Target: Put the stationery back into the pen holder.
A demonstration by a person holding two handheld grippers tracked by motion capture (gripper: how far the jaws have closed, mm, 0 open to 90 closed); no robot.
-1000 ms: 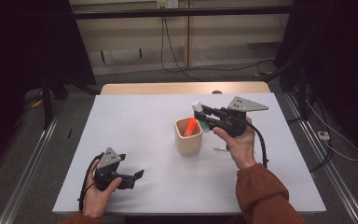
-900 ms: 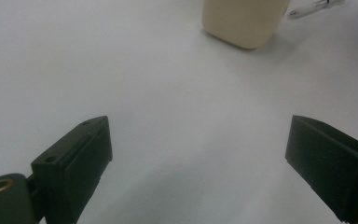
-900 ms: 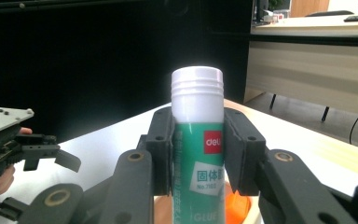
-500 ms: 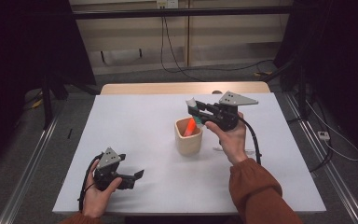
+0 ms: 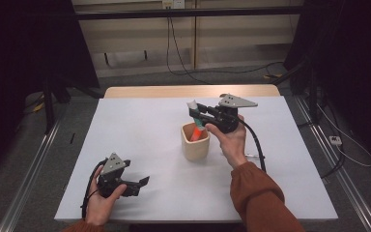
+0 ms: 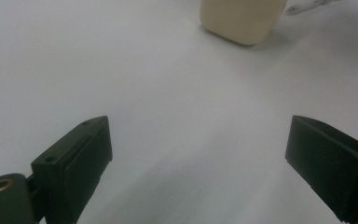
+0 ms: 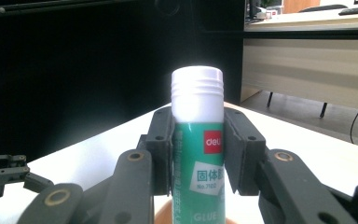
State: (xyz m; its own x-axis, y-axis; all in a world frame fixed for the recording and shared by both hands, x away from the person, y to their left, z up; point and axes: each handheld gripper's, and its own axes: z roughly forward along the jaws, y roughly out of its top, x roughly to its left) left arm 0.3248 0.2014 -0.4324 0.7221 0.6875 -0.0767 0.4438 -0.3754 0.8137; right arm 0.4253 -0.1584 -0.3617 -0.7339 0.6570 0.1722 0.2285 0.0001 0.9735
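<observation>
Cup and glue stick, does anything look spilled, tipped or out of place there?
Nothing stands out. The cup stands upright on the table with an orange thing in it. The right tongs hold the glue stick upright, cap on, above the cup. No spill shows.

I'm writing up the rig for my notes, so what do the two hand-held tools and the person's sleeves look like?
Both tools are black. The left tool and the right tool each carry a grey three-cornered plate on top and trail a black cable. Their jaws are blocky black pads on linked arms with brass-coloured pivot pins. The person wears rust-orange sleeves.
</observation>
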